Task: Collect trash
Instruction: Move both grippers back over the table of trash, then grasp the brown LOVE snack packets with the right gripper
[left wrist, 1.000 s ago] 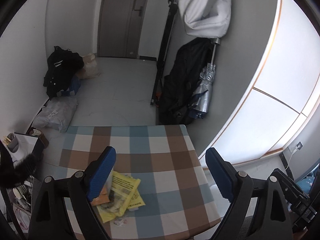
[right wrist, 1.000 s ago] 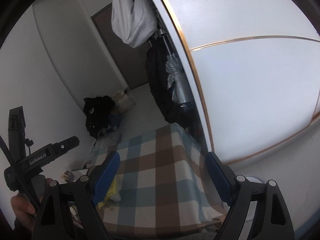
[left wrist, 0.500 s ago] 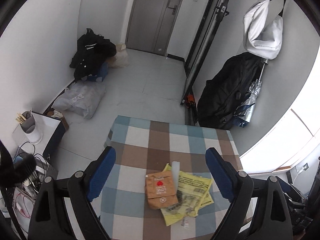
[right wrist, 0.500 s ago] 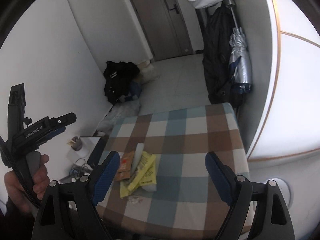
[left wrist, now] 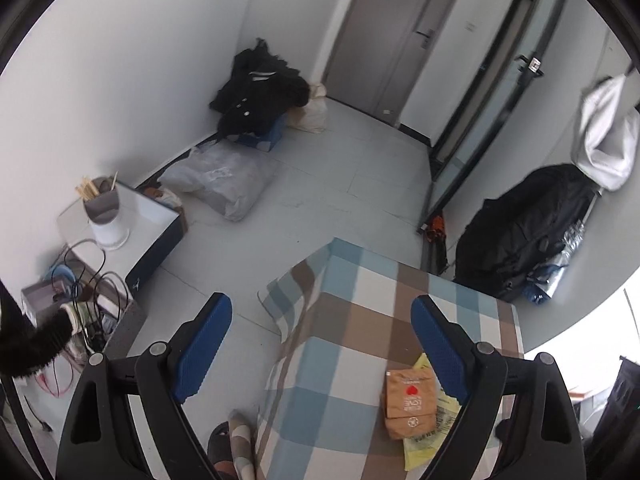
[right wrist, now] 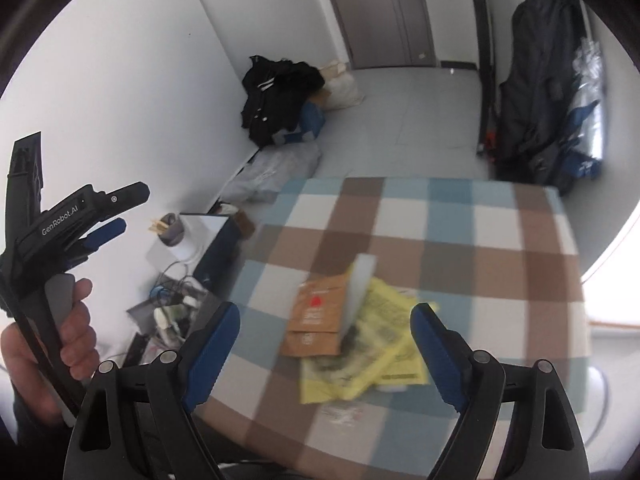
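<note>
On a checked surface (right wrist: 460,240) in a small room lies a pile of trash: a brown paper packet (right wrist: 316,320) with a red heart, yellow plastic bags (right wrist: 376,344) under it, and a white sheet (right wrist: 358,284) leaning on top. The right wrist view shows the whole pile, slightly blurred, between and beyond the right tool (right wrist: 324,346), whose blue-padded jaws stand wide apart and empty, angled down over the surface. A small scrap, perhaps a torn wrapper (right wrist: 340,410), lies near the front edge. Only this view shows the person's left hand (right wrist: 72,336) gripping the handle of the left tool (right wrist: 108,216) at the frame's left, raised beside the surface. The left wrist view instead shows the floor, a slippered foot (left wrist: 224,444) and the surface's corner; the pile sits behind its right pad (left wrist: 438,348). Its jaws are also spread wide, holding nothing.
</note>
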{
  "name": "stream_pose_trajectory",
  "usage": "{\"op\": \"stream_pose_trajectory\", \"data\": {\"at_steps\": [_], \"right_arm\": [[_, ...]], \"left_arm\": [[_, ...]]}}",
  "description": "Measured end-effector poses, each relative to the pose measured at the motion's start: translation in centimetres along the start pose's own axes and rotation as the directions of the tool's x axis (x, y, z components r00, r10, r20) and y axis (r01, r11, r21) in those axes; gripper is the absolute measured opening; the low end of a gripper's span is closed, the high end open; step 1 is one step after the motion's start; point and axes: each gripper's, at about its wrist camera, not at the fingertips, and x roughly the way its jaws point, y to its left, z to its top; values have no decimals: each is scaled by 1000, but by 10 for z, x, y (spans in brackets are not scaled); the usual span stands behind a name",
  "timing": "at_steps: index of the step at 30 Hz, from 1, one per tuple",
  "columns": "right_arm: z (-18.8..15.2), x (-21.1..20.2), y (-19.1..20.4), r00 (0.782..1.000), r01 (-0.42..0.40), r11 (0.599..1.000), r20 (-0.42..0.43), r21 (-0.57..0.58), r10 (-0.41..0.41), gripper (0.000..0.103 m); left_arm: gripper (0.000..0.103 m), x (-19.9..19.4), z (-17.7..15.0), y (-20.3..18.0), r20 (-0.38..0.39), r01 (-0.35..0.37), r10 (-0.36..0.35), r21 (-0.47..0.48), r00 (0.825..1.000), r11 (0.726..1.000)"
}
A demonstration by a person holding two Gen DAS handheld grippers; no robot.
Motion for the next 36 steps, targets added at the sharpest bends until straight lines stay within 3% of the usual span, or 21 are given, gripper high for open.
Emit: {"op": "stream_pose_trajectory", "data": {"at_steps": [7,11,15,18,20,24,36], "right_arm": [[-7,71,29,984,153,986,-82,-72,-159,87],[-16,100,40,953,276,947,-80,-166,-292,87],[-25,126,42,928,328,918,-107,-223,-357,85],[-29,134,46,907,378,885,-80,-272,-412,80],[-29,134,47,908,382,882,-63,-277,-413,79],[-28,130,43,924,350,903,-70,-249,-377,65],[-31,105,39,954,285,932,-26,-225,-298,62]], "left_arm": [[89,6,3,24,-38,-3,1,-67,999,998],[89,8,4,28,-49,-1,-2,-68,999,998],[89,11,4,32,-63,1,-6,-72,998,997],[89,11,5,34,-69,6,-12,-75,998,997],[89,12,5,34,-73,6,-11,-72,997,997],[89,16,4,34,-92,10,-17,-81,996,997],[89,22,1,30,-116,-4,-2,-53,993,999]]}}
